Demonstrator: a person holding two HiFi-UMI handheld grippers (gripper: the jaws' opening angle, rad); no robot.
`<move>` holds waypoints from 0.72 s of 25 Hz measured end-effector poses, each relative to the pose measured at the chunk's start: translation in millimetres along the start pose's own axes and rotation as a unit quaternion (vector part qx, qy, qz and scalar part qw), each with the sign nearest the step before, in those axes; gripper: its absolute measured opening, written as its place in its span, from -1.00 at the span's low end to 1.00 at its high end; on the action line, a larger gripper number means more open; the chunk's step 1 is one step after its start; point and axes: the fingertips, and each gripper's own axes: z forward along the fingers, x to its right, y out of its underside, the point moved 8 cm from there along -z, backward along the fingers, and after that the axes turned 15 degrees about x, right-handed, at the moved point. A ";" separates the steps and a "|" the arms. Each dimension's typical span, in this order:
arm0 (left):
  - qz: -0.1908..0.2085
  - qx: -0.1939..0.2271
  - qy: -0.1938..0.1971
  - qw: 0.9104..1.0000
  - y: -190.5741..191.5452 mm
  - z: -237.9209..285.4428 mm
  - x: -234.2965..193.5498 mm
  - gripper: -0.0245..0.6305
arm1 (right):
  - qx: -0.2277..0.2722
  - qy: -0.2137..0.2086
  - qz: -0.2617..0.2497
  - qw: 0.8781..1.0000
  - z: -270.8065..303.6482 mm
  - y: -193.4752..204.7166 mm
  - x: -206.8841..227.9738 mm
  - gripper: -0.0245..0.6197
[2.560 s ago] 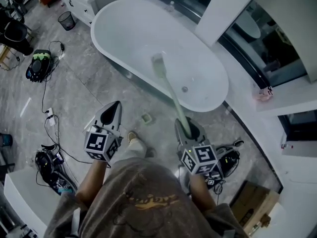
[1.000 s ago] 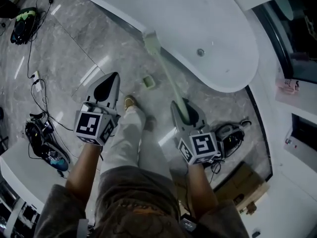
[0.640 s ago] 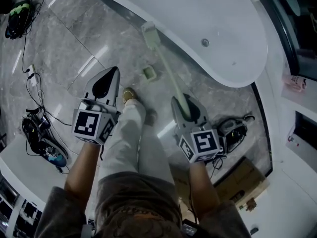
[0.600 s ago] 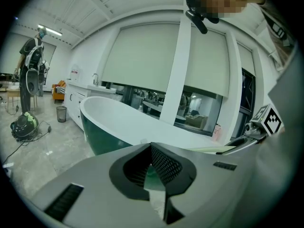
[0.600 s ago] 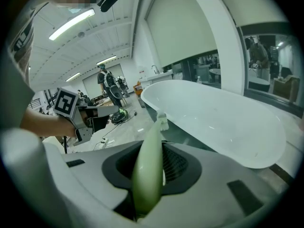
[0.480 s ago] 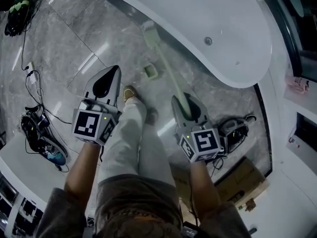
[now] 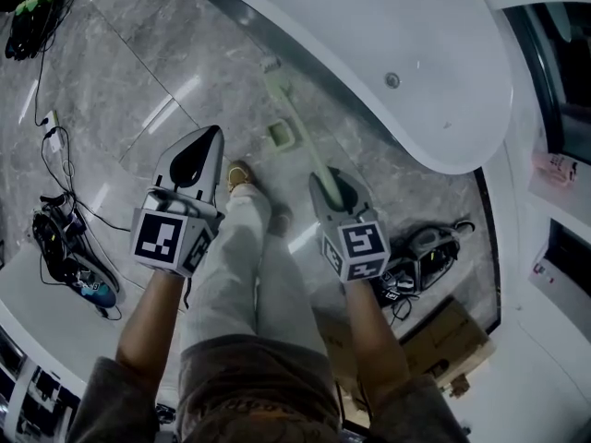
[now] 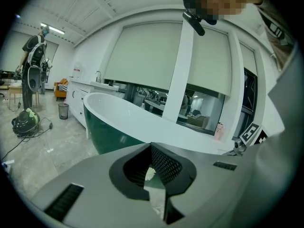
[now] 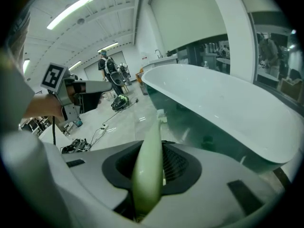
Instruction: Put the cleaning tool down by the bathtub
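Note:
A pale green long-handled cleaning brush [image 7: 294,118] slants over the grey floor beside the white bathtub [image 7: 369,26]. Its head [image 7: 271,65] is close to the tub's outer wall. My right gripper [image 7: 325,179] is shut on the handle's near end. In the right gripper view the handle [image 9: 147,167] runs out between the jaws of that gripper [image 9: 154,161] toward the brush head [image 9: 160,114], with the bathtub [image 9: 223,108] just to its right. My left gripper [image 7: 211,137] hangs shut and empty over the floor at the left. The left gripper [image 8: 151,167] faces the bathtub [image 8: 123,118].
A small pale green square piece [image 7: 282,136] lies on the floor near the brush. The person's leg and shoe [image 7: 240,177] stand between the grippers. Cables and a device [image 7: 69,266] lie at the left, a black device [image 7: 427,252] and a cardboard box [image 7: 448,340] at the right.
The brush head has come off the tub's rim and down over the floor beside the tub. The right gripper has shifted slightly left with it. The left gripper has barely moved.

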 end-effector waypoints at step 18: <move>-0.001 0.000 -0.001 1.000 20.2 20.2 -16.7 -0.92 | -0.130 0.003 -0.014 0.991 73.9 116.8 26.5 -0.60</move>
